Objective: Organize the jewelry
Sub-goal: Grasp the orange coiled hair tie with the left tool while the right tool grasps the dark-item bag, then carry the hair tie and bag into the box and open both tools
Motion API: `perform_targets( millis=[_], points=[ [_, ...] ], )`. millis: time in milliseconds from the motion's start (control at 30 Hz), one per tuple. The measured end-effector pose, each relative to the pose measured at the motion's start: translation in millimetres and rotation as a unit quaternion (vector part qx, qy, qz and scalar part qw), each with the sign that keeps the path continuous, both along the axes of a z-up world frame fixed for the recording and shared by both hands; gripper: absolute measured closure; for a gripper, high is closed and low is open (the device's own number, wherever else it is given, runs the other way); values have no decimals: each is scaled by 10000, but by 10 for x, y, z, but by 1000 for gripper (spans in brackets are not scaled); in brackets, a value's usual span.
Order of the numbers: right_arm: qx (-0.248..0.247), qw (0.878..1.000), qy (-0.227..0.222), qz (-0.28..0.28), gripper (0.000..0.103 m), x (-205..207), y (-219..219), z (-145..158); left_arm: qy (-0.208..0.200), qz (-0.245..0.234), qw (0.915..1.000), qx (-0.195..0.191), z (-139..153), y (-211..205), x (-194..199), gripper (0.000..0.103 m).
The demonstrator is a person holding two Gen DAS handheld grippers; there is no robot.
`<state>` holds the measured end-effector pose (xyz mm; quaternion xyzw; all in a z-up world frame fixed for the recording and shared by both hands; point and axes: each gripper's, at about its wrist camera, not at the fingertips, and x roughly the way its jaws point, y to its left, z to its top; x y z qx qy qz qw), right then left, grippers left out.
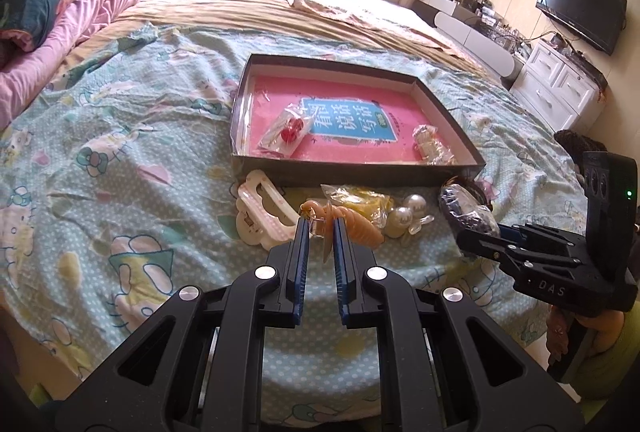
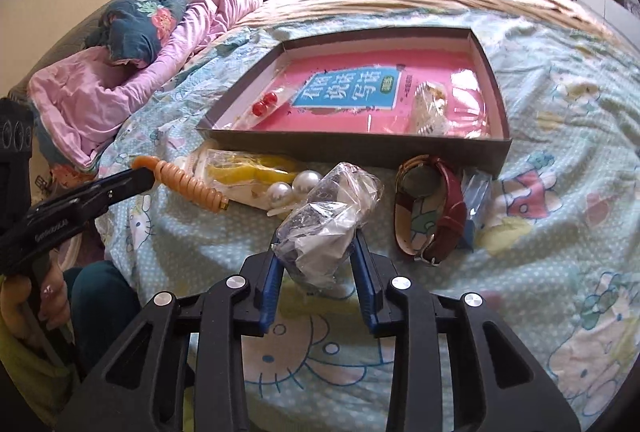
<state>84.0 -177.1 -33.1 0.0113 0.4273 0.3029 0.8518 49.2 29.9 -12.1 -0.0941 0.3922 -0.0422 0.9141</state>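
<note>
Gripping the orange spiral hair tie (image 1: pixel 352 228) in our nearly closed left tongs (image 1: pixel 321 228) and the bagged dark trinket (image 2: pixel 320 232) in our right tongs (image 2: pixel 316 244), both just above the bed (image 1: pixel 120 152), we judge each must next be carried over the near wall into the box (image 1: pixel 460 120).

Hidden in part behind the right gripper (image 1: pixel 486 232) in the left wrist view: the dark item in a clear bag (image 1: pixel 466 210), with its contents too crumpled to name. Covered at its near end by the left gripper (image 1: pixel 321 222): the orange coil band (image 1: pixel 356 226). Blurred and glare-washed in the right wrist view: the small bag of pale jewelry (image 2: pixel 430 108) inside the box (image 2: pixel 360 146). Mostly concealed behind the bag: the watch (image 1: pixel 474 188)
</note>
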Motion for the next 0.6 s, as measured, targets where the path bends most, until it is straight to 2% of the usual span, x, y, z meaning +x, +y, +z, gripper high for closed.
perform_targets(
  millis=[600],
  points=[
    [18, 9984, -536, 189, 72, -108, 40, 300, -370, 286, 9989, -32, 249, 106, -78, 97]
  ],
)
